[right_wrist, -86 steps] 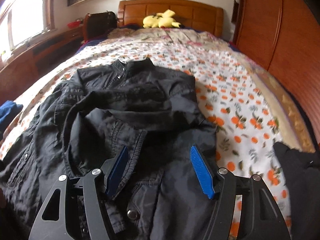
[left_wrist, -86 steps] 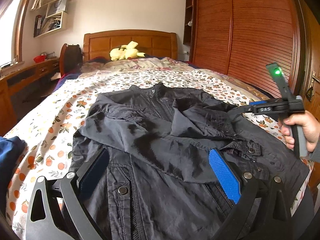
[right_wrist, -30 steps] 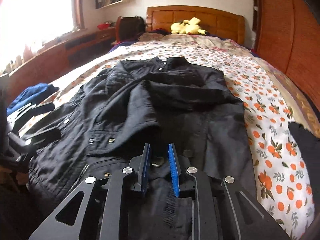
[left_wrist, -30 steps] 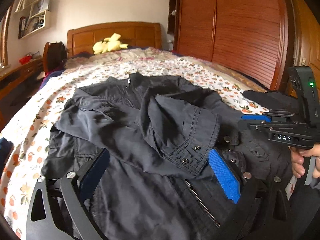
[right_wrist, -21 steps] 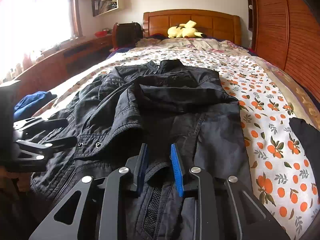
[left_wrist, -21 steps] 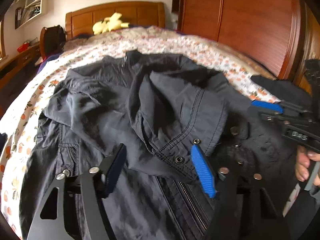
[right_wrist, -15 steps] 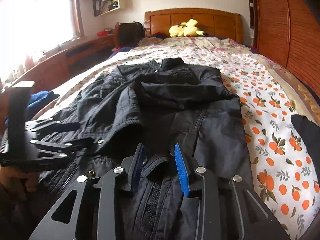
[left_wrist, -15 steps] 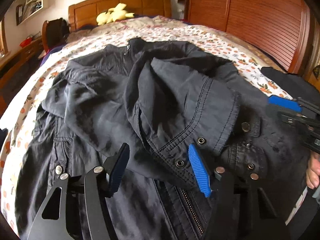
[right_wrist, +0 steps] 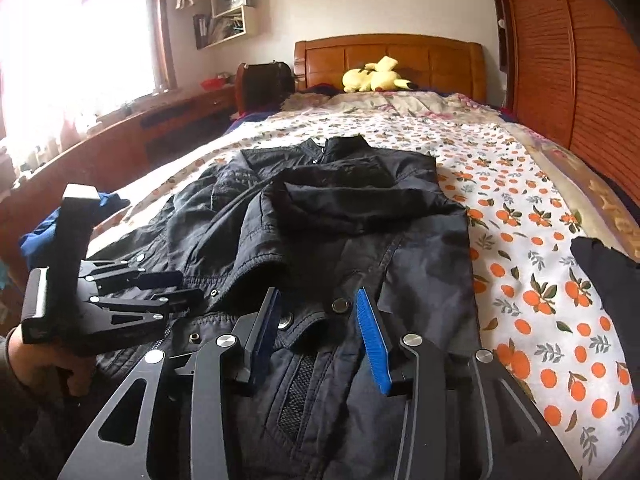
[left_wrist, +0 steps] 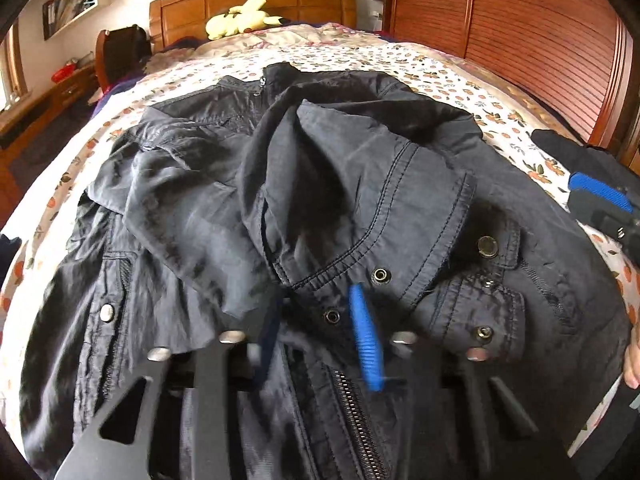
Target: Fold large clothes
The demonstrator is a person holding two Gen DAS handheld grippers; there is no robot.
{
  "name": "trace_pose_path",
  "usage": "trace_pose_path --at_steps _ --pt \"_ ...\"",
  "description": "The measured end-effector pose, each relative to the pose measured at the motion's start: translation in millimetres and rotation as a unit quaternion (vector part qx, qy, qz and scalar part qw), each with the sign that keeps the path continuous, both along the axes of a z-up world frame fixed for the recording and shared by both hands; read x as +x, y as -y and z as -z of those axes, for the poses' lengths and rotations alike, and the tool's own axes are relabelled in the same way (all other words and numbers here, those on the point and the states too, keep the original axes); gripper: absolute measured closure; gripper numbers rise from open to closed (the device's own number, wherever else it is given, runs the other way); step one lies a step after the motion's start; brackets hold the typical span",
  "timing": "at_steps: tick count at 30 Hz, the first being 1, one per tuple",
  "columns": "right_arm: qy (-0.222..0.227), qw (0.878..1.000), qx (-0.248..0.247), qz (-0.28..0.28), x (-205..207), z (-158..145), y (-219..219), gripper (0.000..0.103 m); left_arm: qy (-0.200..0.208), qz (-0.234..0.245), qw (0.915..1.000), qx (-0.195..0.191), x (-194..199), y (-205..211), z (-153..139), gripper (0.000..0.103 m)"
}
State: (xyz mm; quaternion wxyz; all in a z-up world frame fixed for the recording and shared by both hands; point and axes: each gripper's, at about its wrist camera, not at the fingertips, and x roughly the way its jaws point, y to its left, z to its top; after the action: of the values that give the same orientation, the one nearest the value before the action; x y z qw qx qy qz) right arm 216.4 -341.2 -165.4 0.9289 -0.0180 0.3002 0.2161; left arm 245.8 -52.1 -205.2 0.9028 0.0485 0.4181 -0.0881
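A black jacket (left_wrist: 360, 184) (right_wrist: 340, 208) lies face up on the flowered bed sheet (right_wrist: 520, 240), both sleeves folded across its chest. In the left wrist view my left gripper (left_wrist: 316, 300) hangs low over the near sleeve cuff (left_wrist: 400, 240). Its jaws are closing, blurred, with the cuff's snap edge between them and a gap still showing. The right wrist view has my left gripper (right_wrist: 188, 286) at the far left, held by a hand. My right gripper (right_wrist: 318, 294) stands open over the jacket's front flap with snaps, pads clear of the cloth; its blue pad shows as the right gripper (left_wrist: 596, 200).
A dark garment (right_wrist: 608, 272) lies at the bed's right edge, and a blue cloth (right_wrist: 40, 236) at the left edge. A yellow plush toy (right_wrist: 372, 76) rests by the wooden headboard. A wooden wardrobe (left_wrist: 540, 40) stands along the right, a desk (right_wrist: 120, 132) under the window.
My left gripper dropped toward the sleeve cuff and its jaws narrowed a lot. My right gripper's jaws widened from nearly shut, letting go of the fold of jacket cloth.
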Motion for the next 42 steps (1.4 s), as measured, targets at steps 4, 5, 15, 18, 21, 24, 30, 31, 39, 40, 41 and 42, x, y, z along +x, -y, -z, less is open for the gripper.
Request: trace_pose_path --at_steps 4,5,15,18,21,24,30,31,39,40,41,42 --pt "0.013 1.0 0.003 0.0 1 -6 -3 0.065 0.012 0.014 0.9998 0.004 -6 -6 -13 0.1" --pt "0.016 1.0 0.004 0.001 3 -8 -5 0.065 0.017 0.016 0.9997 -0.001 -8 -9 -19 0.1" --pt "0.025 1.0 -0.015 0.004 13 -10 -23 0.065 0.068 -0.014 0.9975 0.009 -10 -65 -78 0.101" --pt "0.023 1.0 -0.017 0.005 17 -8 -28 0.065 0.075 -0.024 0.9968 0.018 -2 -82 -87 0.101" --pt "0.023 0.999 -0.024 0.005 20 -6 -33 0.065 0.078 -0.036 0.9958 0.032 11 -98 -91 0.101" --pt "0.022 0.999 -0.029 0.003 23 -4 -38 0.065 0.076 -0.047 0.9949 0.048 28 -112 -90 0.101" --pt "0.018 0.999 -0.034 0.001 27 -1 -43 0.065 0.064 -0.05 0.9955 0.048 43 -125 -80 0.101" --pt "0.017 0.999 -0.035 0.001 27 0 -43 0.065 0.064 -0.05 0.9955 0.049 42 -126 -78 0.101" --pt "0.012 0.999 -0.034 -0.006 30 3 -49 0.065 0.054 -0.051 0.9971 0.016 13 -128 -66 0.065" --pt "0.012 0.999 -0.035 -0.007 30 3 -51 0.065 0.053 -0.045 0.9975 0.017 6 -124 -63 0.063" --pt "0.012 0.999 -0.035 -0.007 30 3 -52 0.065 0.052 -0.04 0.9977 0.017 0 -119 -60 0.063" --pt "0.01 0.999 -0.035 -0.008 31 4 -52 0.065 0.049 -0.036 0.9981 0.014 -5 -115 -57 0.062"
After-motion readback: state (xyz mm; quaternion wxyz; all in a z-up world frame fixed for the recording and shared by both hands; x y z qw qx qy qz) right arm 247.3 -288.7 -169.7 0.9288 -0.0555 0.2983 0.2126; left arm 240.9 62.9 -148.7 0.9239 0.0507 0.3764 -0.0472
